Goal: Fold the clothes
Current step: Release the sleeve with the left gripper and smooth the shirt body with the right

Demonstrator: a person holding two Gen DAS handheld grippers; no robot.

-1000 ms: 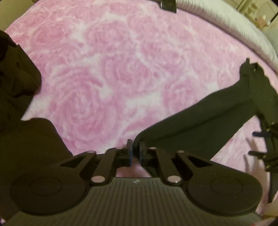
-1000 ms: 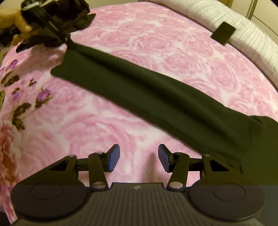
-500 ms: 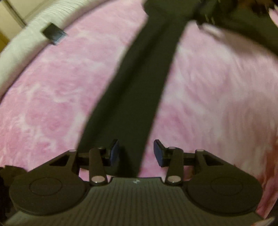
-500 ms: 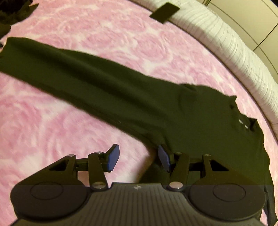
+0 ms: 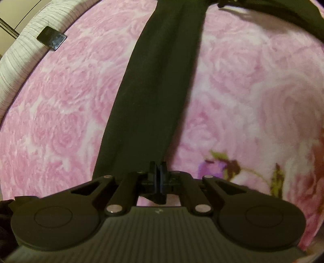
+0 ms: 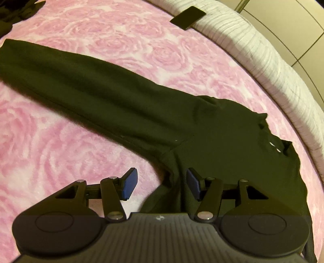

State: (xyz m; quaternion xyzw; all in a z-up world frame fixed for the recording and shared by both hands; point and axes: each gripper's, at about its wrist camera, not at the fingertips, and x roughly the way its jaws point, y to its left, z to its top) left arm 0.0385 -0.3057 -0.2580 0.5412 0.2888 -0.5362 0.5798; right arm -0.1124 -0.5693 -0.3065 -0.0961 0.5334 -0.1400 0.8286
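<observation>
Black fingers of the left gripper (image 5: pixel 157 172) are now pressed together over the near end of the dark garment's (image 6: pixel 141 105) long sleeve (image 5: pixel 154 85). Half a second back they stood apart with that cuff end between them, so this reads as a fresh pinch on the cuff, though the pads hide the cloth itself. A second ago the sleeve lay off to that camera's right; now it runs straight away from the fingers, up the frame.

Further along the garment, the right gripper (image 6: pixel 160 183) hovers with its blue pads (image 6: pixel 128 184) well apart and opening a touch wider, straddling the seam where sleeve meets body (nothing is pressed between them yet). It has come in from the bare blanket to this spot over the last second.

For the task, this looks like the set-up for the first fold: cuff in one grip, armpit about to be taken or pinned, the sleeve ready to be carried across the body.

Outward, the garment lies flat on a pink rose-patterned blanket (image 5: pixel 60 121), its body towards the white ribbed bed edge (image 6: pixel 263 50). A small flat dark rectangle (image 6: pixel 188 17) sits at that edge, well clear. More dark cloth (image 6: pixel 14 10) is bunched at the sleeve's far corner and could snag a wide sweep.
</observation>
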